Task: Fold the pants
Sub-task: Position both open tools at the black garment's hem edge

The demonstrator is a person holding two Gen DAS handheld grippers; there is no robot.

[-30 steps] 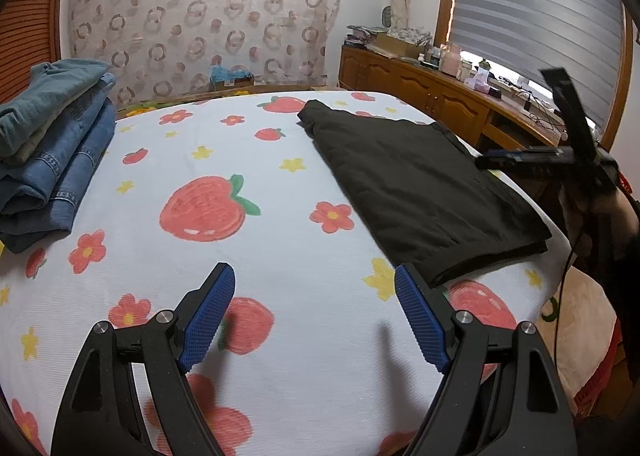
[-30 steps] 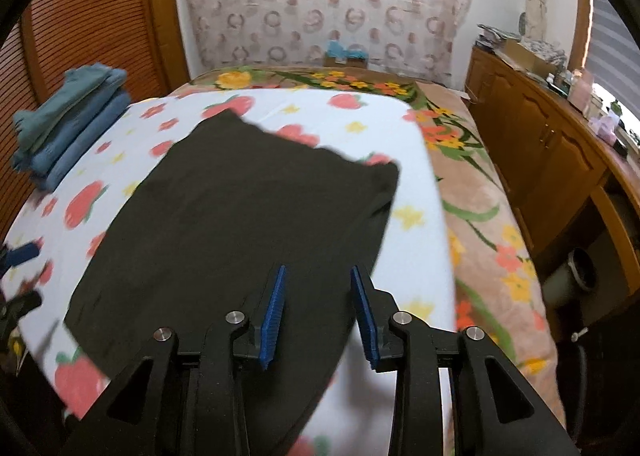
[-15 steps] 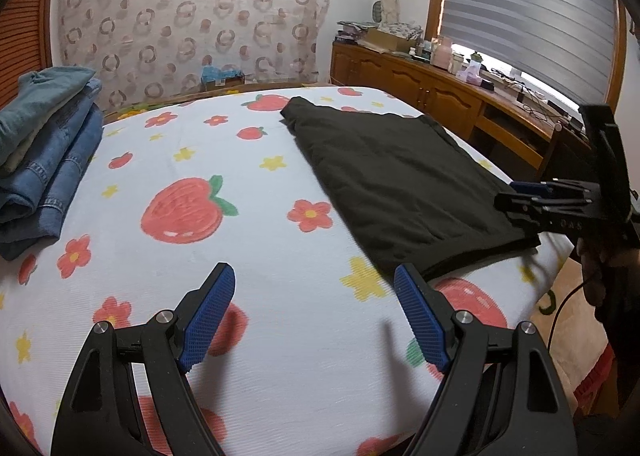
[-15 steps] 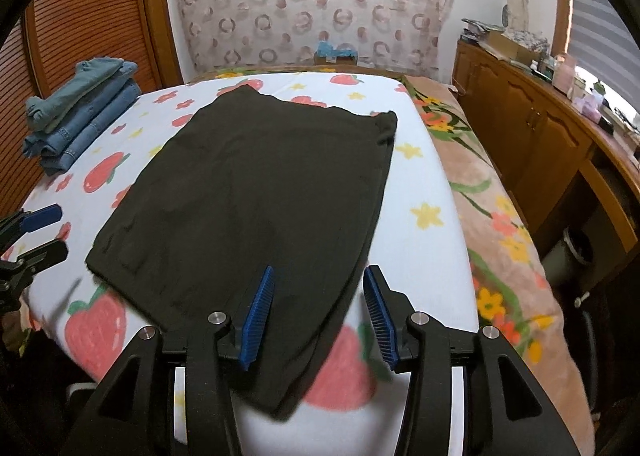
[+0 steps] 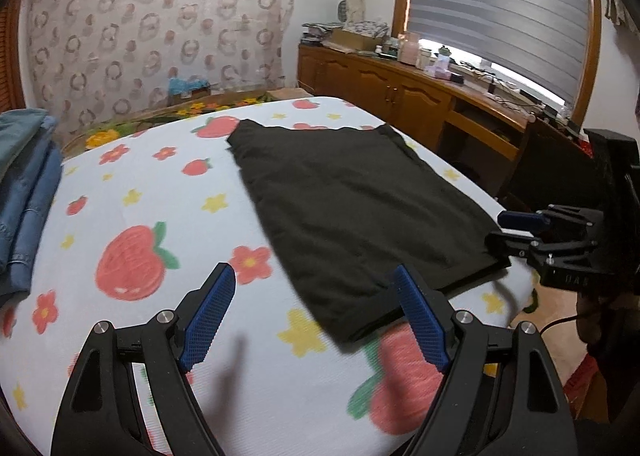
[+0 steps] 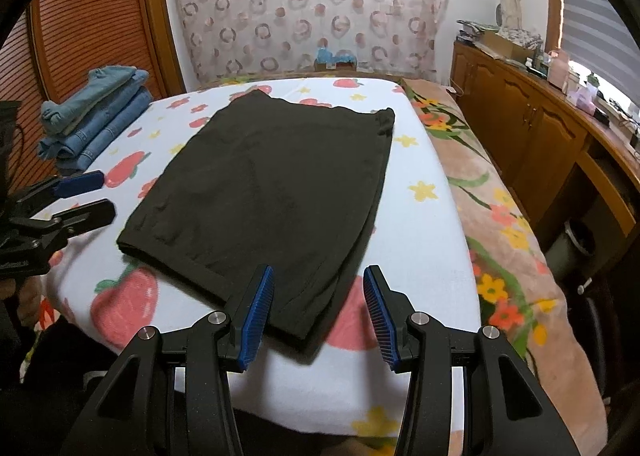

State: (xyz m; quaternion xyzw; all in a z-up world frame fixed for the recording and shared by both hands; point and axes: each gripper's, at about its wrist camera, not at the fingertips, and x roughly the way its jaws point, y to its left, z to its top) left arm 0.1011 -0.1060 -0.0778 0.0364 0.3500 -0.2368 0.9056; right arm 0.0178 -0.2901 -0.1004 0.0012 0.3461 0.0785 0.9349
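The black pants (image 5: pixel 352 208) lie folded into a flat rectangle on the strawberry-print bed sheet (image 5: pixel 132 216). My left gripper (image 5: pixel 313 270) hovers open just short of their near left corner, with nothing between its blue pads. In the right wrist view the pants (image 6: pixel 272 184) stretch away from my right gripper (image 6: pixel 319 270), which is open over their near corner without pressing on the cloth. The right gripper (image 5: pixel 508 228) also shows at the pants' right corner in the left wrist view. The left gripper (image 6: pixel 105 195) appears at the left edge of the right wrist view.
A stack of folded jeans (image 6: pixel 96 116) sits at the bed's far left corner. Wooden cabinets (image 6: pixel 532 136) with clutter on top run along the right wall. A floral blanket (image 6: pixel 492 216) drapes the bed's right side, and a bin (image 6: pixel 576 240) stands on the floor there.
The right gripper has drawn back from over the pants to their near corner, and its jaws stand a little wider. The left gripper has shifted right, toward the pants' near left corner.
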